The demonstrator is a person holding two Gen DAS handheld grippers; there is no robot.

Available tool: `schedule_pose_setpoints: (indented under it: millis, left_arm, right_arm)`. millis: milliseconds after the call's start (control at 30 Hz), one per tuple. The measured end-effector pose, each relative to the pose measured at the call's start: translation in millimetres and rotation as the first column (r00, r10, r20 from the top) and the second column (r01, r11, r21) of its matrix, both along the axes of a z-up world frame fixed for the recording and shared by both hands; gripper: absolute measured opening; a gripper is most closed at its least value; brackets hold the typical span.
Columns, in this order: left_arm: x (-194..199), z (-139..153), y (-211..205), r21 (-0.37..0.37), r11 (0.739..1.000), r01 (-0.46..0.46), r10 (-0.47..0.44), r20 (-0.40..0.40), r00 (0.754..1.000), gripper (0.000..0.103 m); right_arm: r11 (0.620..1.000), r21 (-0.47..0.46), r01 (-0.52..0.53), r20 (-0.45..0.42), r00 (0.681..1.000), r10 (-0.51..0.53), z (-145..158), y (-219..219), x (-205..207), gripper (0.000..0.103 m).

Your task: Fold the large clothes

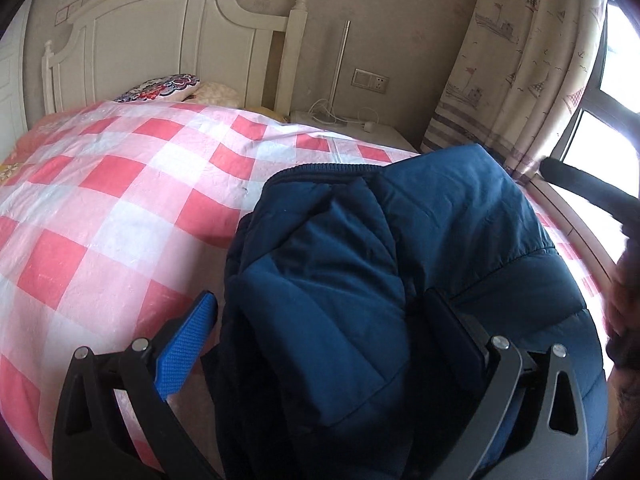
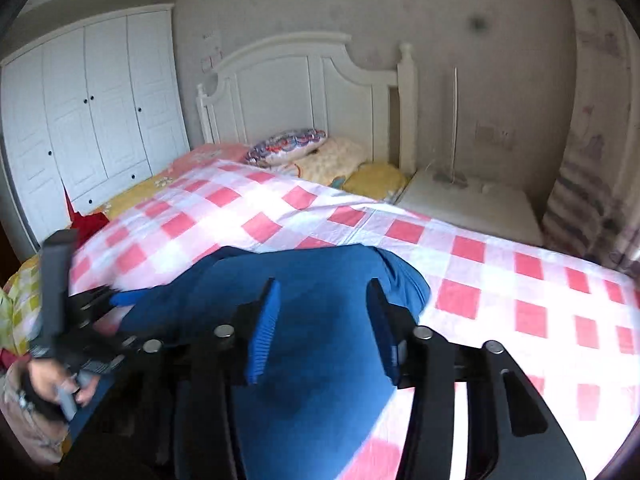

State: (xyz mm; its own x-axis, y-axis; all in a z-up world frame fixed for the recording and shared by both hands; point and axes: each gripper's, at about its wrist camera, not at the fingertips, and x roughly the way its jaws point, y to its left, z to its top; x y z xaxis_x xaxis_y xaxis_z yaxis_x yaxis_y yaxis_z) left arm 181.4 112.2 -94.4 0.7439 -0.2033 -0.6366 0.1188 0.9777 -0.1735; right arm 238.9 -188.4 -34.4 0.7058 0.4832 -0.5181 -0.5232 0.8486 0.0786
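Note:
A dark blue padded jacket [image 1: 360, 288] lies bunched and partly folded on the pink-and-white checked bedcover [image 1: 120, 200]. My left gripper [image 1: 320, 298] stands wide open astride it. Its blue left pad [image 1: 188, 352] sits just off the jacket's edge over the cover, and its right finger [image 1: 456, 320] rests against the padded fabric. In the right wrist view the jacket [image 2: 320, 360] fills the foreground. My right gripper [image 2: 322, 286] hovers above it, partly open with nothing between its pads. A hand [image 2: 48, 384] holds the left gripper [image 2: 100, 312] at the jacket's left edge.
A white headboard [image 2: 304, 92] and pillows [image 2: 288, 146] are at the far end of the bed. A white nightstand [image 2: 468, 204] with a lamp pole stands beside a patterned curtain [image 1: 520, 64] and window. White wardrobe [image 2: 88, 120] on the left. A blurred arm [image 1: 624, 280] shows at the right edge.

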Motion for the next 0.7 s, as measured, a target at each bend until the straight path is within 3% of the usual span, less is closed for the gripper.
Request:
schedule_pose_setpoints:
  millis: [100,133,200,400,467,533,600,633,700]
  left_arm:
    - [2,-1,2,-0.009,1.0,-0.011,0.011,-0.006,1.0,0.101]
    - [4,-2,5,-0.016,1.0,-0.018,0.018,-0.009,1.0,0.101]
    - [7,-5,11,-0.033,0.999,-0.031,0.03,-0.029,0.999,0.101]
    - [9,-7,12,-0.051,0.998,-0.02,0.018,-0.035,0.999,0.101]
    - [7,-7,12,-0.045,0.999,-0.023,0.022,-0.024,0.999,0.101]
    - [7,-7,11,-0.04,0.999,-0.025,0.024,-0.021,0.999,0.101]
    - [8,-6,10,-0.033,0.999,-0.032,0.031,-0.025,0.999,0.101]
    - [7,-6,10,-0.024,0.999,-0.039,0.039,-0.028,0.999,0.101]
    - [5,1,3,0.039,0.998,-0.051,0.052,-0.021,0.998,0.101]
  right_arm:
    - [0.995,-0.102,-0.02,-0.037,0.999,0.016,-36,32,29,0.042]
    - [0.981,-0.186,-0.057,-0.101,0.994,0.039,-59,47,43,0.042]
    - [0.979,-0.194,-0.063,-0.113,0.993,0.041,-76,63,36,0.043]
    - [0.969,-0.236,-0.067,-0.134,0.99,0.036,-62,63,39,0.042]
    - [0.992,-0.126,-0.03,-0.085,0.996,0.02,-42,50,34,0.042]
    - [0.997,-0.081,0.0,-0.084,0.996,-0.007,-42,45,36,0.042]
    - [0.981,-0.19,-0.029,-0.138,0.99,0.003,-70,58,43,0.042]
    - [0.969,-0.243,-0.048,-0.114,0.993,0.021,-81,66,40,0.042]
    - [0.969,-0.245,-0.044,-0.136,0.991,0.01,-79,66,42,0.042]
